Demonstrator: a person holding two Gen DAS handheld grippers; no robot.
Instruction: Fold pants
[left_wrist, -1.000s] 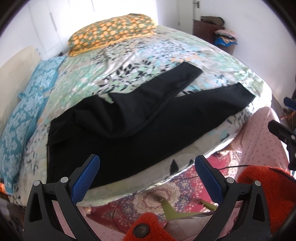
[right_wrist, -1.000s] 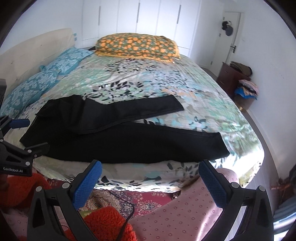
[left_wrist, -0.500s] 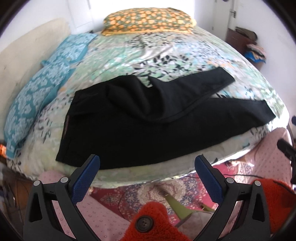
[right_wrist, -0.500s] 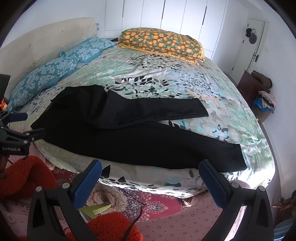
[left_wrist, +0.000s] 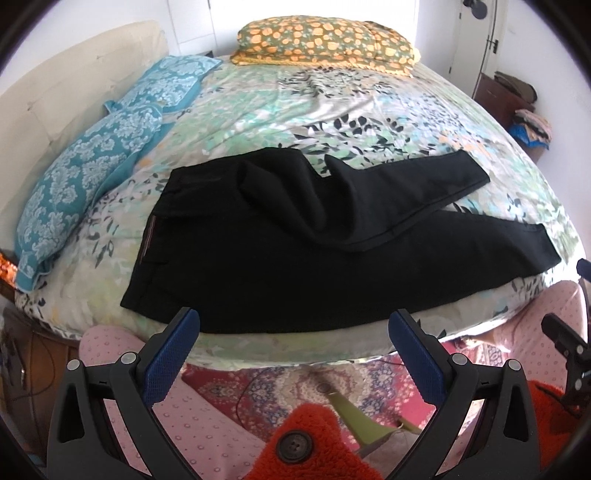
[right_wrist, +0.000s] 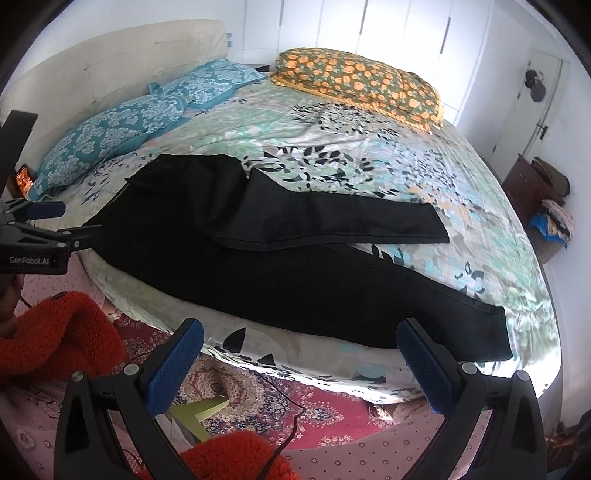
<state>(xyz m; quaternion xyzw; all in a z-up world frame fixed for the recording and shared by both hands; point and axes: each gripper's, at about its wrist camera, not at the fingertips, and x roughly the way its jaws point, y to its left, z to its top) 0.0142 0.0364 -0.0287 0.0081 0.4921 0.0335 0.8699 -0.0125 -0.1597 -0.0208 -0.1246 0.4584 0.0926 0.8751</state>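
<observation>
Black pants (left_wrist: 295, 266) lie spread along the near edge of the bed, waist at the left, legs running right; they also show in the right wrist view (right_wrist: 314, 273). The far leg (left_wrist: 406, 192) is folded and angled up over the near one. My left gripper (left_wrist: 293, 343) is open and empty, held just off the bed's edge below the waist and hip part. My right gripper (right_wrist: 299, 350) is open and empty, off the bed's edge below the near leg. The left gripper's side also shows in the right wrist view (right_wrist: 33, 240).
The bed (left_wrist: 332, 107) has a floral cover, two teal pillows (left_wrist: 92, 166) at the left and an orange patterned pillow (left_wrist: 325, 40) at the far side. A patterned red rug (right_wrist: 295, 402) and a cable lie on the floor below. A dresser with clothes (right_wrist: 543, 206) stands at the right.
Both grippers have risen and swung left, so the whole pants are now in view from higher up. The pants have not moved. Both grippers stay open.
</observation>
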